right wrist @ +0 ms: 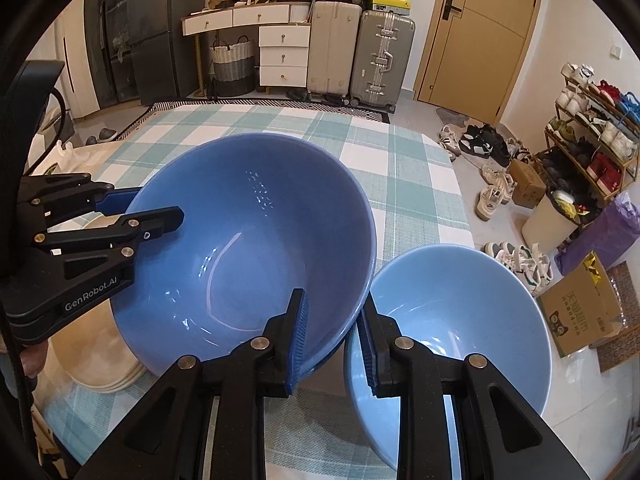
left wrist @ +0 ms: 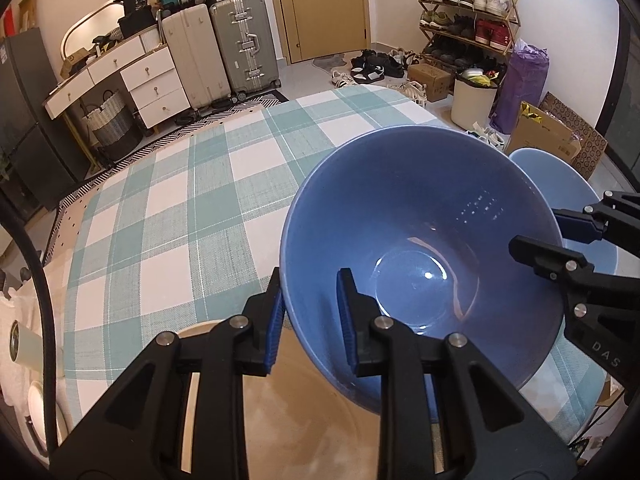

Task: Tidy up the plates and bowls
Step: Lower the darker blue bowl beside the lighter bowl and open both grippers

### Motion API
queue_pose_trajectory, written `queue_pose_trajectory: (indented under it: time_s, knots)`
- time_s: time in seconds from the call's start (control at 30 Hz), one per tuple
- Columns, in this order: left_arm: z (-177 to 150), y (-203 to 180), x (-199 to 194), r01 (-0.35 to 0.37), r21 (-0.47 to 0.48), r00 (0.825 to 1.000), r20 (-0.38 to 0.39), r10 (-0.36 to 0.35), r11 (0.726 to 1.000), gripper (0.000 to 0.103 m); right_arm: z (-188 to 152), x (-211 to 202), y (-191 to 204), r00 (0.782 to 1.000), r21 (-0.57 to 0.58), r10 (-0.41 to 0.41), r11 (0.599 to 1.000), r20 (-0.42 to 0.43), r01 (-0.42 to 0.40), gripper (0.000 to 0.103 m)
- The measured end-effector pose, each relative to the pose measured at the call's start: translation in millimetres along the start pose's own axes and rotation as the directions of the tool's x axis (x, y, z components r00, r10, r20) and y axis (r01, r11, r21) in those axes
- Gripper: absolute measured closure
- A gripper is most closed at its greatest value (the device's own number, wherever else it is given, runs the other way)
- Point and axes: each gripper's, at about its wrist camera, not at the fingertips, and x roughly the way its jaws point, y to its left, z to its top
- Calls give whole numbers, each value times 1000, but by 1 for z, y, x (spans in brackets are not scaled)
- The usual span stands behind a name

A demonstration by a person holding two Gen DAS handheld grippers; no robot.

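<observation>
A large dark-blue bowl (left wrist: pixel 420 248) (right wrist: pixel 248 240) is held over the checked table between both grippers. My left gripper (left wrist: pixel 310 304) straddles the bowl's near-left rim, one finger inside and one outside; it also shows in the right wrist view (right wrist: pixel 156 208). My right gripper (right wrist: pixel 334 328) straddles the opposite rim and shows in the left wrist view (left wrist: pixel 560 236). A smaller light-blue bowl (right wrist: pixel 452 328) (left wrist: pixel 560 184) stands just right of the big one. Beige plates (right wrist: pixel 92 352) (left wrist: pixel 288 412) are stacked under the bowl's left side.
The table carries a teal-and-white checked cloth (left wrist: pixel 180 208) (right wrist: pixel 400 168). Its right edge drops to a floor with shoes, a cardboard box (right wrist: pixel 580 308) and a white bin (right wrist: pixel 552 216). Suitcases (right wrist: pixel 380 56) and drawers stand beyond the far edge.
</observation>
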Motion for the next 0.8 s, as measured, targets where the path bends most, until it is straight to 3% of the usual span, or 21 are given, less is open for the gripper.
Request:
queue_pose_trajectory:
  time_s: [0.8]
  knots:
    - [-5,0,16,-13,5,1000,-26,14,1000,79,3,11,16,997,-73,-76,994,16,77,75]
